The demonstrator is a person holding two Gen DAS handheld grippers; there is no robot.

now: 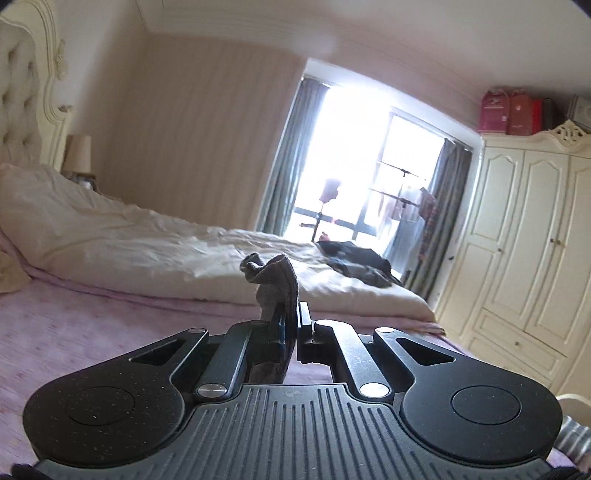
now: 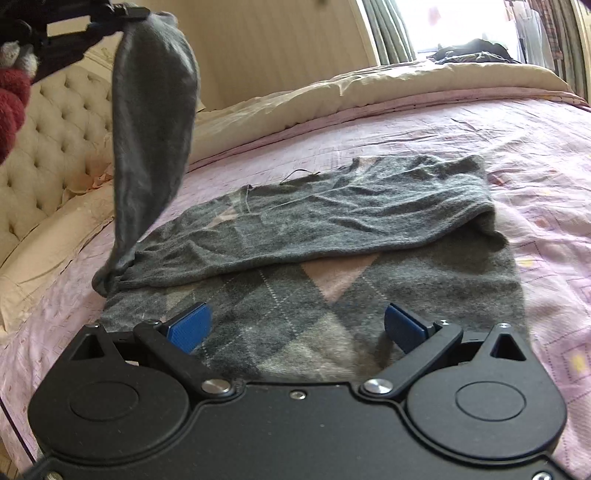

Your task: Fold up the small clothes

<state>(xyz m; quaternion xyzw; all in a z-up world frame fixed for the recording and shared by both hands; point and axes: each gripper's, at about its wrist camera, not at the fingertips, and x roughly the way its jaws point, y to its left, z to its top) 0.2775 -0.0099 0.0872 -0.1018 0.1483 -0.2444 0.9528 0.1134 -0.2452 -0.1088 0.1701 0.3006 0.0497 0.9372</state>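
Note:
A grey argyle sweater (image 2: 332, 229) lies flat on the pink bedspread (image 2: 480, 140), one sleeve folded across its body. My left gripper (image 1: 291, 321) is shut on the other grey sleeve's cuff (image 1: 275, 280). In the right wrist view that gripper (image 2: 122, 14) holds the sleeve (image 2: 151, 129) high above the sweater's left side, the sleeve hanging down to the shoulder. My right gripper (image 2: 295, 325) is open and empty, its blue pads (image 2: 190, 326) just above the sweater's near hem.
A cream duvet (image 1: 147, 243) is heaped along the bed's far side with dark clothes (image 1: 354, 262) on it. A tufted headboard (image 2: 55, 140) stands at the left. A white wardrobe (image 1: 524, 236) and a bright window (image 1: 362, 166) lie beyond the bed.

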